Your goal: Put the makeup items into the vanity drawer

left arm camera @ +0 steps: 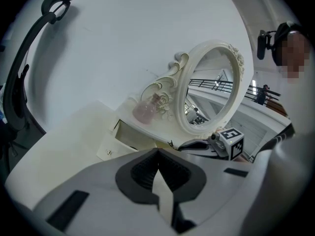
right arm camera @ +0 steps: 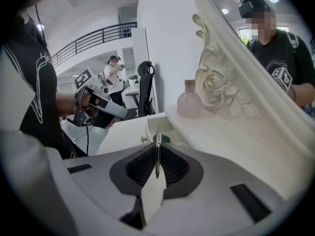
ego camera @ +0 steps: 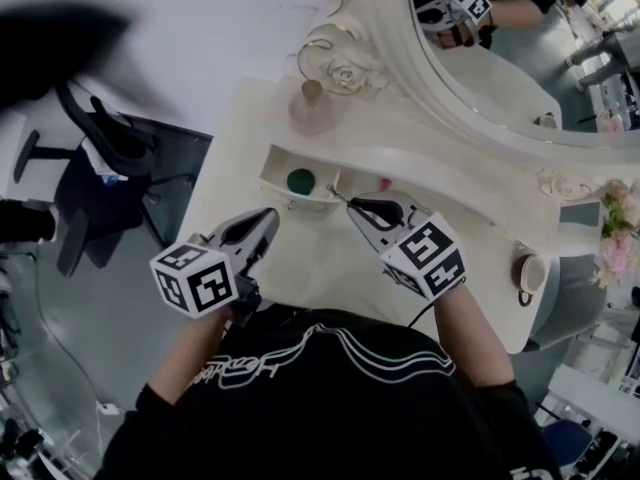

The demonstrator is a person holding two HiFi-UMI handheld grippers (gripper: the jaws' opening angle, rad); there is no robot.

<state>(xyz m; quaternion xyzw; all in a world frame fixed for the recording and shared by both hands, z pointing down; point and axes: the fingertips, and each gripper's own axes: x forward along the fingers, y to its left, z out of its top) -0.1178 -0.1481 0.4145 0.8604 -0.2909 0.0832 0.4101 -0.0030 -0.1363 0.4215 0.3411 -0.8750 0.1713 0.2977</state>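
Note:
My right gripper [ego camera: 352, 206] is shut on a thin metal makeup tool [right arm camera: 157, 149], perhaps tweezers, which stands edge-on between its pads. Its tip [ego camera: 338, 197] hovers just in front of the open vanity drawer [ego camera: 272, 164]. Inside the drawer lie a round green item [ego camera: 300, 180] and something pink [ego camera: 385, 183]. The drawer [right arm camera: 147, 124] and the green item [right arm camera: 161, 138] also show beyond the held tool. My left gripper [ego camera: 270, 218] is shut and holds nothing, raised left of the drawer [left arm camera: 127, 134]; its pads [left arm camera: 142, 173] meet at the tips.
A pink glass bottle [ego camera: 310, 103] stands on the vanity top beside the ornate oval mirror frame [ego camera: 345, 68]. A cup [ego camera: 528, 273] sits near the right edge, with flowers [ego camera: 620, 233] beyond it. A dark office chair [ego camera: 100, 138] stands off to the left.

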